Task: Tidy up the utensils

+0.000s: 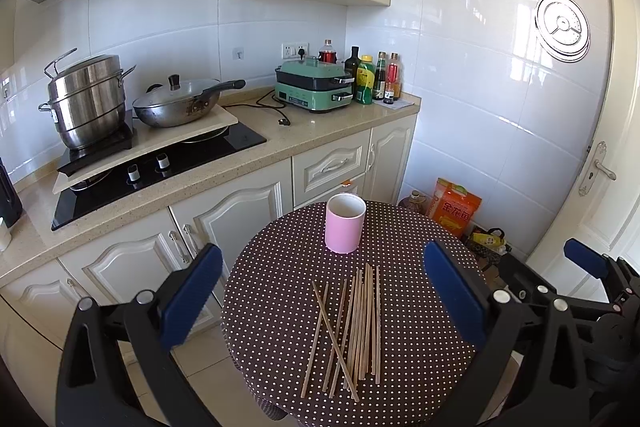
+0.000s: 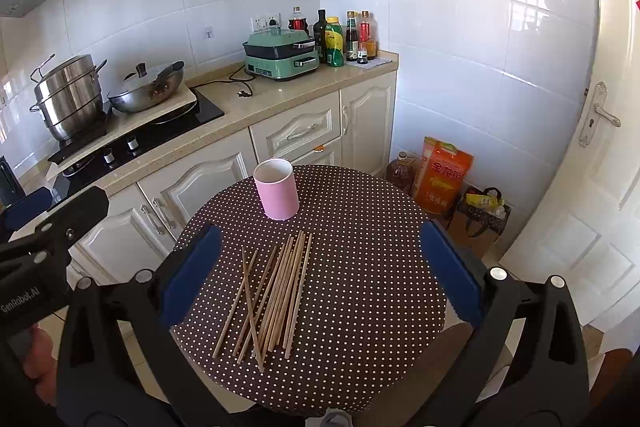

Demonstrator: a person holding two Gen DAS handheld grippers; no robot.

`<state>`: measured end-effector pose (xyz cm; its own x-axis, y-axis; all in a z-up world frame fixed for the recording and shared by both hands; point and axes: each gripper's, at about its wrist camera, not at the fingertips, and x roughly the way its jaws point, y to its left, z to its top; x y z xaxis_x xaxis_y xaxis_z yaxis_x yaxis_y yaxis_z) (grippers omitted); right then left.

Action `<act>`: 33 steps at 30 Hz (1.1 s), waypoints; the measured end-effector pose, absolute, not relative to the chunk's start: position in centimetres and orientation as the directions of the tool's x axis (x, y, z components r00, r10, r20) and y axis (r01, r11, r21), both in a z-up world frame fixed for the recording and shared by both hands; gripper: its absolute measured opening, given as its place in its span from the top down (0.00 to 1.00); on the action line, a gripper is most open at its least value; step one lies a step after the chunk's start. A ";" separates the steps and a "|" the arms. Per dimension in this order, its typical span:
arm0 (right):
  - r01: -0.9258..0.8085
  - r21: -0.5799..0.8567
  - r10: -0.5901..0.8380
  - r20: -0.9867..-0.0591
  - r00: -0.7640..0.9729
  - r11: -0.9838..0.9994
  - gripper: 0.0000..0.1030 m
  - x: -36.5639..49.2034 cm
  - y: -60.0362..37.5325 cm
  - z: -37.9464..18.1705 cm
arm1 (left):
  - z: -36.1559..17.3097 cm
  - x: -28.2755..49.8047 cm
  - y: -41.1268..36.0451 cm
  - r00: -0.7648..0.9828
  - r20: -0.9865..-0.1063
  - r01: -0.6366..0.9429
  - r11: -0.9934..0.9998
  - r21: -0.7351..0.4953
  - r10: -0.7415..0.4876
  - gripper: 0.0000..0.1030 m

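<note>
Several wooden chopsticks point(image 1: 352, 331) lie loose in a rough bundle on a round table with a brown polka-dot cloth point(image 1: 404, 251); they also show in the right wrist view point(image 2: 272, 299). A pink cylindrical holder point(image 1: 345, 223) stands upright and empty at the table's far edge; it also shows in the right wrist view point(image 2: 277, 194). My left gripper point(image 1: 324, 291) is open, held above the table's near side with the chopsticks between its blue fingers. My right gripper point(image 2: 320, 275) is open too, above the chopsticks and to the right of the left one.
A kitchen counter point(image 1: 256, 143) with cabinets runs behind the table, with a steel pot point(image 1: 86, 99), a wok, a green cooker point(image 1: 314, 87) and bottles. An orange rice bag point(image 2: 440, 179), an oil jug and a bag sit on the floor by a white door.
</note>
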<state>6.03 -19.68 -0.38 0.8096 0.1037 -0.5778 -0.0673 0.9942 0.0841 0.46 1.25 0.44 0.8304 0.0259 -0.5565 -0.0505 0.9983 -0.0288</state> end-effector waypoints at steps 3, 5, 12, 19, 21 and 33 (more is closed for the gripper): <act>-0.071 0.088 0.109 -0.576 0.810 0.994 0.06 6.1 -19.6 -0.4 | 0.4 0.5 1.4 0.830 -0.558 -0.054 0.998 -0.030 0.028 0.04; -0.072 0.084 0.108 -0.575 0.811 0.994 0.06 6.1 -19.6 -0.4 | 0.3 0.5 1.4 0.828 -0.559 -0.056 0.998 -0.032 0.029 0.04; -0.069 0.102 0.117 -0.607 0.786 0.992 0.06 6.9 -19.8 -1.1 | -0.4 1.3 1.2 0.807 -0.589 -0.054 0.998 -0.034 0.023 0.04; -0.054 0.125 0.124 -0.664 0.737 0.991 0.06 8.5 -19.8 -2.5 | -2.0 3.1 1.4 0.758 -0.652 -0.046 0.998 -0.046 0.005 0.04; -0.044 0.125 0.119 -0.690 0.714 0.991 0.06 9.4 -19.7 -3.2 | -2.6 3.9 1.5 0.736 -0.677 -0.048 0.998 -0.047 0.003 0.04; 0.027 0.097 0.067 -0.836 0.544 0.995 0.06 16.0 -19.5 -8.3 | -8.6 10.5 3.2 0.562 -0.827 -0.063 0.995 -0.076 -0.027 0.04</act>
